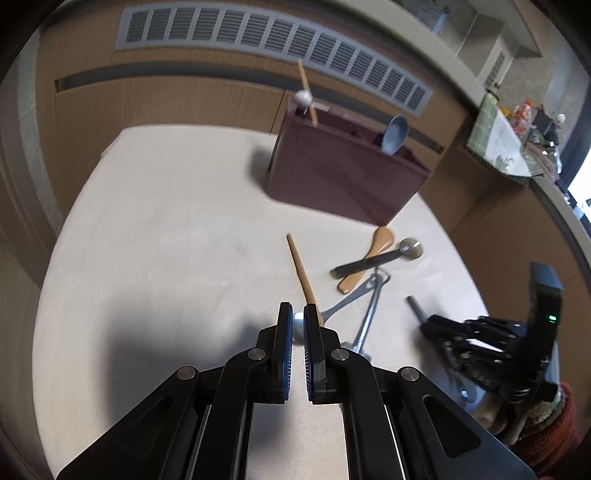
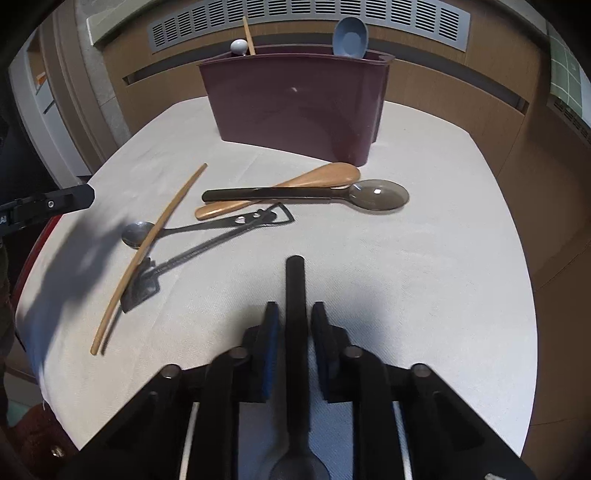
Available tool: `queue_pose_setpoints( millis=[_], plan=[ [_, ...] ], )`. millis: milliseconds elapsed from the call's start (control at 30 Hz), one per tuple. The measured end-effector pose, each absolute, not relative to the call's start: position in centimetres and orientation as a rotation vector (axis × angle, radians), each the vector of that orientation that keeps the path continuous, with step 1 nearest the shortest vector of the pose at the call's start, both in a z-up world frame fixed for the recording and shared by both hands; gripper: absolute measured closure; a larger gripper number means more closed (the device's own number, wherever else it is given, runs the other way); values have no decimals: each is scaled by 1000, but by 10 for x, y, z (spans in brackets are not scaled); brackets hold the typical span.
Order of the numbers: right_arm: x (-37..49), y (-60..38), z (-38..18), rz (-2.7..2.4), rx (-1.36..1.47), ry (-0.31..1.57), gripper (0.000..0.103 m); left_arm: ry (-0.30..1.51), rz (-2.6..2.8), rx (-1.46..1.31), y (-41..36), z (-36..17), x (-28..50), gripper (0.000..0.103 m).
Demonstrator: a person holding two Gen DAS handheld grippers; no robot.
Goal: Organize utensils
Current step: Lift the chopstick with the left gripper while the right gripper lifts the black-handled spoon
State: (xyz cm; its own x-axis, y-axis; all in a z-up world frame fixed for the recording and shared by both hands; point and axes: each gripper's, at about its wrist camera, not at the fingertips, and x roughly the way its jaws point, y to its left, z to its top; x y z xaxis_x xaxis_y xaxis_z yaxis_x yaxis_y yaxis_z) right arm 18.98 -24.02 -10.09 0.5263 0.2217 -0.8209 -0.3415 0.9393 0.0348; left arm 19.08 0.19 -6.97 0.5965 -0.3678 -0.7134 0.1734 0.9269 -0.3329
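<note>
The maroon holder [image 2: 295,99] stands at the far side of the counter [image 2: 424,258], and everything else is placed from it. In its left end stand a thin wooden stick [image 2: 248,36] and a white ball-topped utensil [image 2: 239,46]; in its right end a blue-grey spoon [image 2: 350,37] leans bowl up.

Just in front of the holder, toward its right corner, a wooden spoon [image 2: 295,184] lies with a dark smoky plastic spoon [image 2: 306,195] crossing over it. Nearer still and to the left, a metal spoon [image 2: 135,233] and a dark metal tool with a wire loop [image 2: 236,229] lie crossed, with a long wooden chopstick [image 2: 147,258] slanting over both.

The right claw [image 2: 294,314] is well in front of the holder, pointing down at the counter. A black utensil handle [image 2: 295,295] runs straight between its fingers toward the holder, its spoon-shaped end below the claw body. The pads sit close on either side of the handle, with slight gaps showing, so a firm clamp cannot be told.

The left claw [image 1: 298,321] hangs over the near-left part of the pile, its pads brought together with nothing clearly between them; the metal spoon's bowl and the chopstick's near end lie just beyond its tips.
</note>
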Motion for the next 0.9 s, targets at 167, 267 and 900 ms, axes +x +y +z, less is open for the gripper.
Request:
queue_pose_setpoints(
  millis=[167,267,900],
  plan=[
    [173,-266,-95,298,-88,929,92,930,-352,-271,-6,-83,201,95],
    [168,-286,-89,276,-15,915,92,956,-338,-280,-14,-89,213,94],
    [159,-296,-71,228,33,807,92,978,-190,8,-67,-102,251,96]
  ],
)
